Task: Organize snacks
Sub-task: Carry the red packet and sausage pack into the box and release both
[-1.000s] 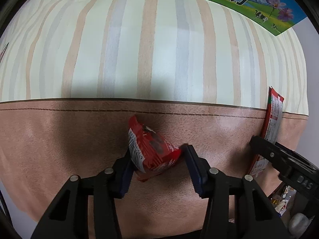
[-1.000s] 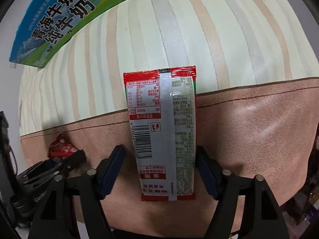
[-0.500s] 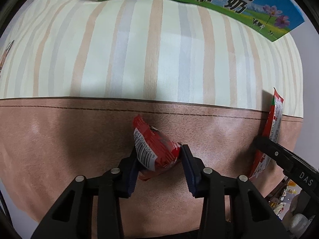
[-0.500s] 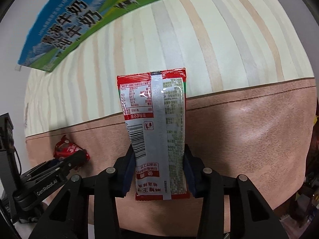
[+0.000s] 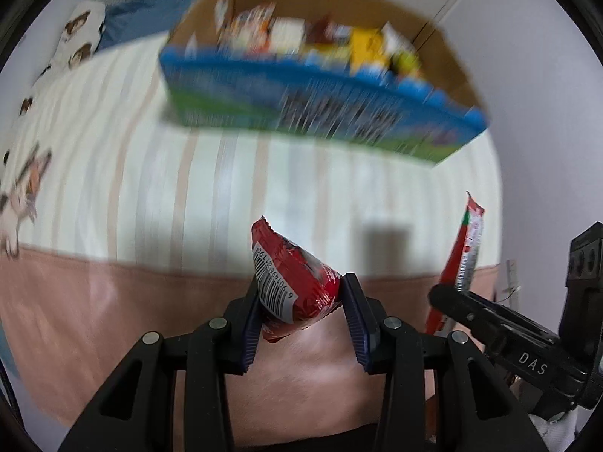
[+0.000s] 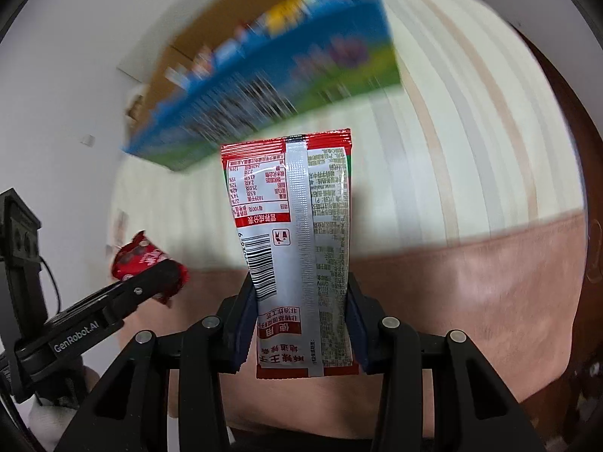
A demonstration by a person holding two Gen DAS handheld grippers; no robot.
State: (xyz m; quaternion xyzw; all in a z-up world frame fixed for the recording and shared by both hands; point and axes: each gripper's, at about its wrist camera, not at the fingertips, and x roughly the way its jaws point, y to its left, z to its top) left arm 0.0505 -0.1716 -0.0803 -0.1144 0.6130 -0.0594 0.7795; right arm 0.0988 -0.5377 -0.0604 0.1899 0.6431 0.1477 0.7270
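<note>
- Two grippers loaded, one snack each, both held clear above the bed surface.
- My left gripper [image 5: 301, 301] is clamped on a small red snack pack [image 5: 290, 286]; barcode faces the lens, the pack's top seal pokes up toward 12 o'clock past the blue pads [image 5: 356, 324].
- My right gripper [image 6: 299, 312] is clamped on a long red-and-silver sachet [image 6: 297, 241], back side toward the lens, upright, lower third between the pads, upper end free.
- Left wrist view: the right gripper sits at 4 o'clock, sachet seen edge-on, just beside my pack but apart from it.
- Right wrist view: the left gripper with its red pack comes in at 9 o'clock.
- Below both: pink-brown band of the bedcover [image 5: 113, 301], then cream striped fabric further out.
- Far, at 12 o'clock in the left view and 11 o'clock in the right: blue-and-green printed carton [image 5: 320, 101], open top, assorted packets inside. Heavy motion blur, so I can't read the print or tell the packets apart.
- Beyond, at 10 o'clock in the left view: a patterned pillow [image 5: 79, 37], white wall behind the carton.
</note>
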